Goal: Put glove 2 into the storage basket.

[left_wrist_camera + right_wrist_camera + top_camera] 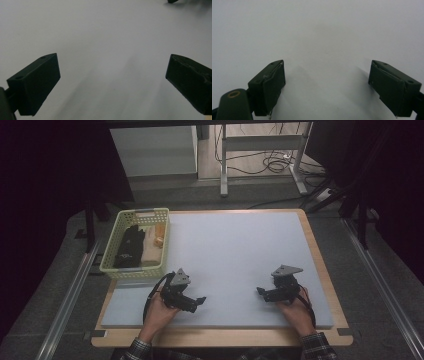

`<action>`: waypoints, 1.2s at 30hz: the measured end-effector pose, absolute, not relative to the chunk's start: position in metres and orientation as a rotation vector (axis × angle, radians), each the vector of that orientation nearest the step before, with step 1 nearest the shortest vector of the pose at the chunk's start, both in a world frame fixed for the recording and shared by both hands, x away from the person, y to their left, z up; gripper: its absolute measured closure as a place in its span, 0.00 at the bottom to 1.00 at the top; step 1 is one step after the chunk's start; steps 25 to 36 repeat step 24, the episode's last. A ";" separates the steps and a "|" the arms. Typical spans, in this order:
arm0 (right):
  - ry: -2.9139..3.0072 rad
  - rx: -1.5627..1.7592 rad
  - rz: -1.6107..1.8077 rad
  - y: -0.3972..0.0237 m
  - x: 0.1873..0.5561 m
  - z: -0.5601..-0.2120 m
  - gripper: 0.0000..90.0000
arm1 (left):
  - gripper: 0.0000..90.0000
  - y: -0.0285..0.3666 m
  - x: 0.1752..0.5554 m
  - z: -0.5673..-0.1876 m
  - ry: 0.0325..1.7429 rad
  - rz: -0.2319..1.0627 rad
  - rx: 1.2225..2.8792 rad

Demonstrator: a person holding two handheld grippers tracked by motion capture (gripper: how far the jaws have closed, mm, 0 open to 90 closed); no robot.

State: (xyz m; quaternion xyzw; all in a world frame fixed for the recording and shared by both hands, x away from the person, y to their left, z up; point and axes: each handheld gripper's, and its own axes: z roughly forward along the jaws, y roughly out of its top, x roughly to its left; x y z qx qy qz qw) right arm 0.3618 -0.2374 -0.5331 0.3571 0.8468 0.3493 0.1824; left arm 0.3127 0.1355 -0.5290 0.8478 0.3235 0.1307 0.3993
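High view: the left gripper (200, 300) and right gripper (260, 292) rest near the front edge of the grey mat (235, 250), jaws apart and gripping nothing. At the mat's back-left corner, a green basket (112, 252) holds a black glove (129, 247).

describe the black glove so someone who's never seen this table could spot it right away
Start at the pale green basket at the table's far left corner. Inside, the black glove lies along its left side. It is the one dark thing there, beside small orange pieces by the right wall.
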 end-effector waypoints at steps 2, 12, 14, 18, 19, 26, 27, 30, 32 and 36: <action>2.390 1.008 0.986 -0.237 0.362 -0.533 0.15 | 0.00 0.135 0.313 -0.531 0.820 0.337 2.154; 2.390 1.007 0.986 -0.237 0.362 -0.533 0.15 | 0.00 0.135 0.315 -0.548 0.859 0.331 2.218; 2.389 1.006 0.986 -0.237 0.362 -0.533 0.15 | 0.00 0.135 0.315 -0.548 0.857 0.338 2.226; 2.389 1.007 0.986 -0.237 0.362 -0.533 0.15 | 0.00 0.135 0.318 -0.549 0.880 0.301 2.232; 2.389 1.006 0.985 -0.237 0.362 -0.533 0.15 | 0.00 0.135 0.318 -0.549 0.879 0.304 2.235; 2.388 1.006 0.986 -0.237 0.361 -0.533 0.15 | 0.00 0.135 0.318 -0.549 0.880 0.304 2.235; 2.388 1.006 0.986 -0.237 0.361 -0.533 0.15 | 0.00 0.135 0.318 -0.549 0.880 0.304 2.235; 2.388 1.006 0.986 -0.237 0.361 -0.533 0.15 | 0.00 0.135 0.318 -0.549 0.880 0.304 2.235; 2.388 1.006 0.986 -0.237 0.361 -0.533 0.15 | 0.00 0.135 0.318 -0.549 0.880 0.304 2.235; 2.388 1.006 0.986 -0.237 0.361 -0.533 0.15 | 0.00 0.135 0.318 -0.549 0.880 0.304 2.235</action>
